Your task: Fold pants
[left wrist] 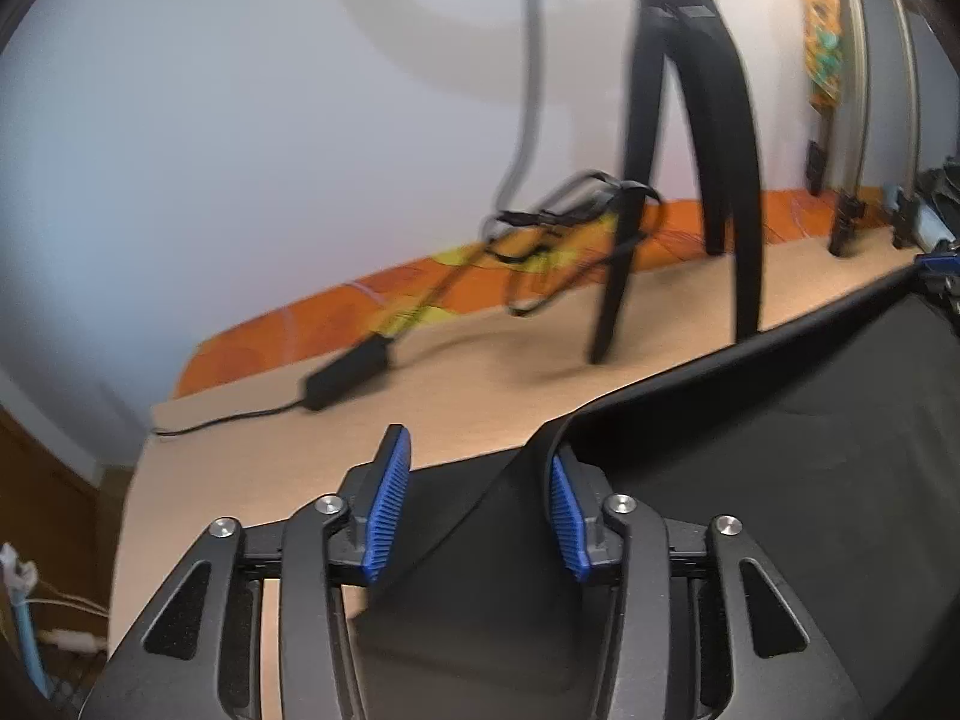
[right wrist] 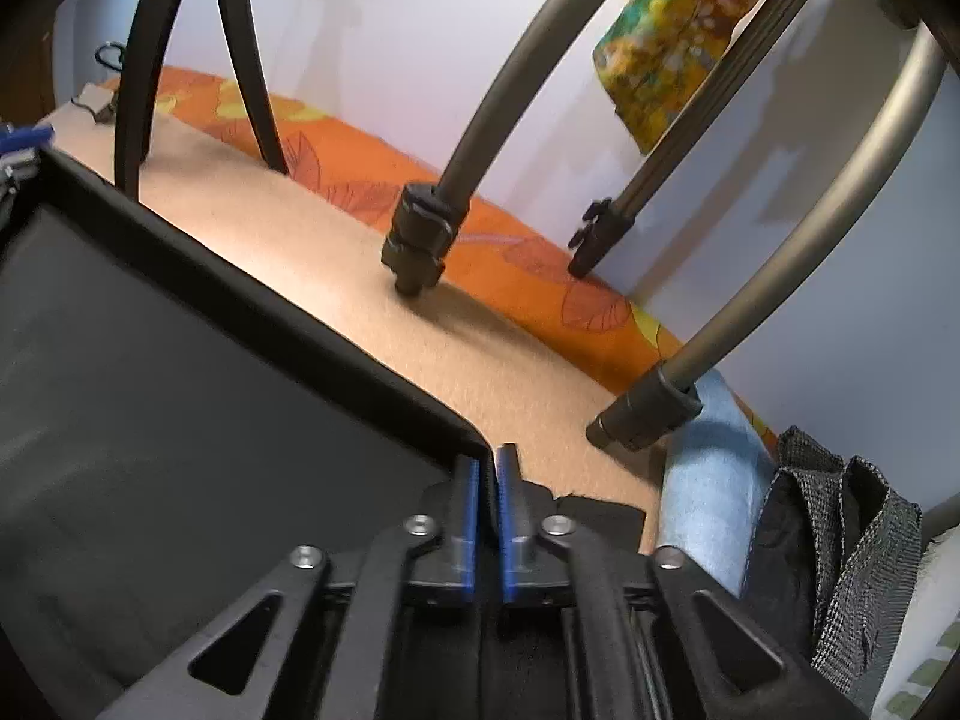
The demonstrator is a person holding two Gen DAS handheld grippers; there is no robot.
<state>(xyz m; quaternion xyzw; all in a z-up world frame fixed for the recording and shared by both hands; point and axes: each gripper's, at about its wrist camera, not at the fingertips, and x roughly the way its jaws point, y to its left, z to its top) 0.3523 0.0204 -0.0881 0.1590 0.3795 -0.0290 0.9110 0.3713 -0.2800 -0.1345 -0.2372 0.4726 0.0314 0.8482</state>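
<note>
The black pants (left wrist: 780, 450) are lifted above the tan table (left wrist: 456, 396), stretched taut between my two grippers. In the left wrist view my left gripper (left wrist: 477, 504) is open, its blue pads wide apart; a raised fold of the pants drapes over the right pad (left wrist: 567, 516). In the right wrist view my right gripper (right wrist: 487, 495) is shut on the corner of the pants' edge (right wrist: 468, 432), and the black cloth (right wrist: 180, 360) spreads away to the left.
Black tripod legs (left wrist: 732, 180) stand on the table's far side, with a black power brick (left wrist: 351, 372) and cables. Grey tripod legs (right wrist: 420, 240) stand near my right gripper. A blue roll (right wrist: 708, 480) and grey mesh cloth (right wrist: 840, 540) lie at right. An orange patterned cloth (right wrist: 540, 276) runs along the wall.
</note>
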